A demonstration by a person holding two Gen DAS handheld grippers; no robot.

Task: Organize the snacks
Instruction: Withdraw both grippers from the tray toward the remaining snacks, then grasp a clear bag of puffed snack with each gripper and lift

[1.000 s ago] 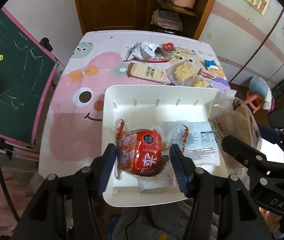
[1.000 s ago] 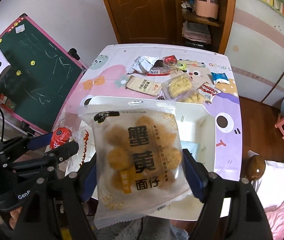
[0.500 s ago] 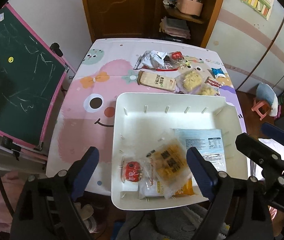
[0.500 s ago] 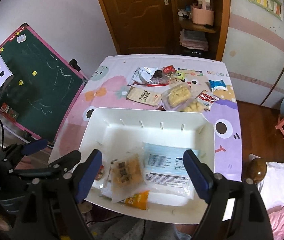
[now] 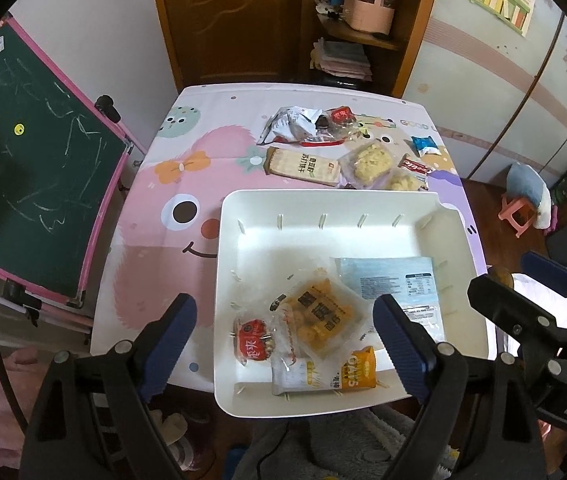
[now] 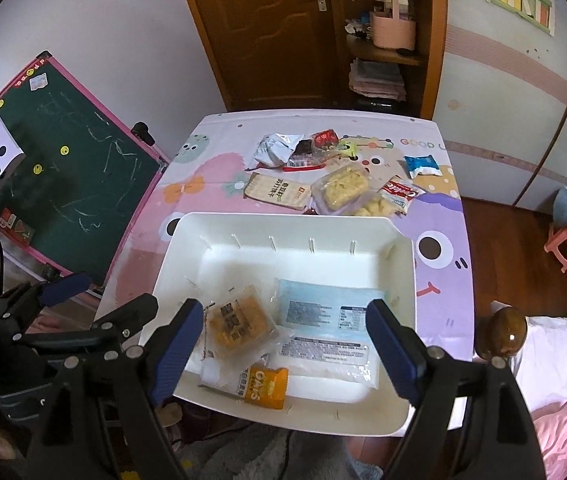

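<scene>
Both of your tongs stand wide with nothing between the pads: the left gripper point(image 5: 283, 344) hangs over the near left corner of the white bin point(image 5: 323, 200), the right gripper point(image 6: 283, 344) over its near edge; four packets lie inside, the red one point(image 5: 253, 344) and the yellow noodle pack point(image 5: 323, 320) toward the near left corner, the oats bar point(image 5: 323, 374) against the near wall, the pale blue packet point(image 5: 395, 284) to the right. The loose snacks point(image 5: 347, 152) wait past the bin's far edge, toward the tabletop's far side; reach over the far wall rather than across the packets; take the long cracker pack point(image 5: 301, 166) across its narrow width; squeeze the clear biscuit packs point(image 5: 367, 160) gently, since they probably crush.
</scene>
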